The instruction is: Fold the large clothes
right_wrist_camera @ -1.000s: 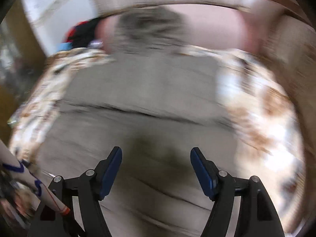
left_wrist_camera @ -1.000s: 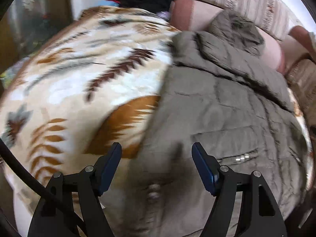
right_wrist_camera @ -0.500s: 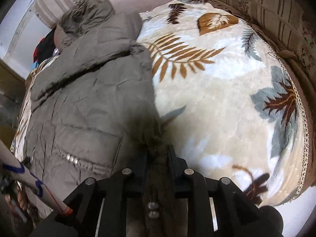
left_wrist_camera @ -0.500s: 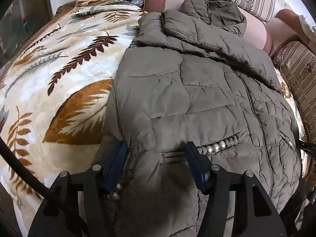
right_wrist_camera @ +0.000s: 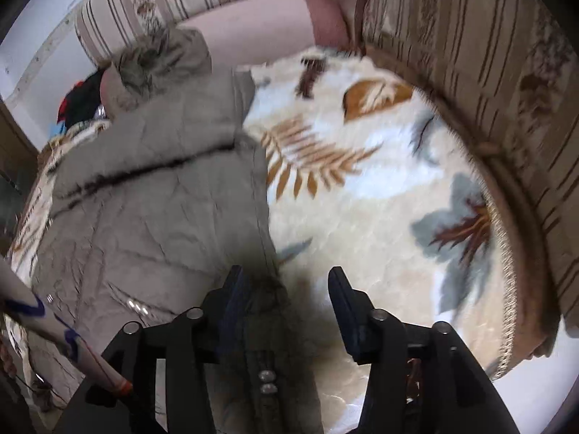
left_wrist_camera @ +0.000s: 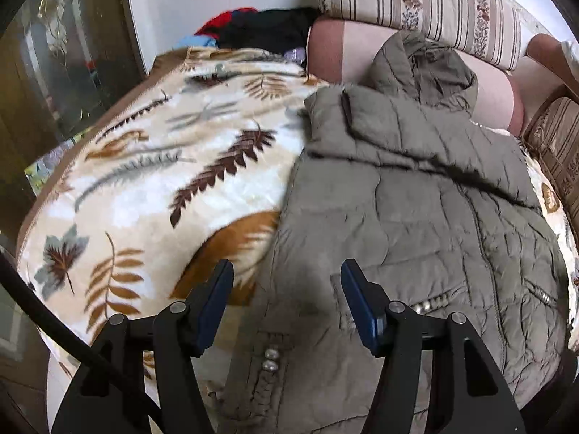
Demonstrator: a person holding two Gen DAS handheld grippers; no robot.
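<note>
An olive quilted hooded jacket [left_wrist_camera: 416, 217] lies spread on a leaf-patterned blanket [left_wrist_camera: 144, 188], its hood up against the pink sofa back. My left gripper [left_wrist_camera: 286, 296] is open above the jacket's left hem corner, where a strap with two metal snaps [left_wrist_camera: 269, 360] lies. In the right wrist view the jacket [right_wrist_camera: 152, 209] fills the left half. My right gripper [right_wrist_camera: 286, 300] is open over the jacket's right hem corner, and a strap with snaps [right_wrist_camera: 267, 381] lies between its fingers.
A striped sofa cushion [left_wrist_camera: 416, 7] and pink bolster [left_wrist_camera: 343, 47] stand behind the jacket. A pile of dark and red clothes [left_wrist_camera: 260, 30] lies at the back left. A striped armrest [right_wrist_camera: 488, 90] bounds the blanket [right_wrist_camera: 380, 199] on the right. A glass cabinet [left_wrist_camera: 65, 65] stands left.
Both grippers closed in on the jacket's hem corners half a second ago, the right one shut. Both are open now and have pulled back a little; the jacket lies flat.
</note>
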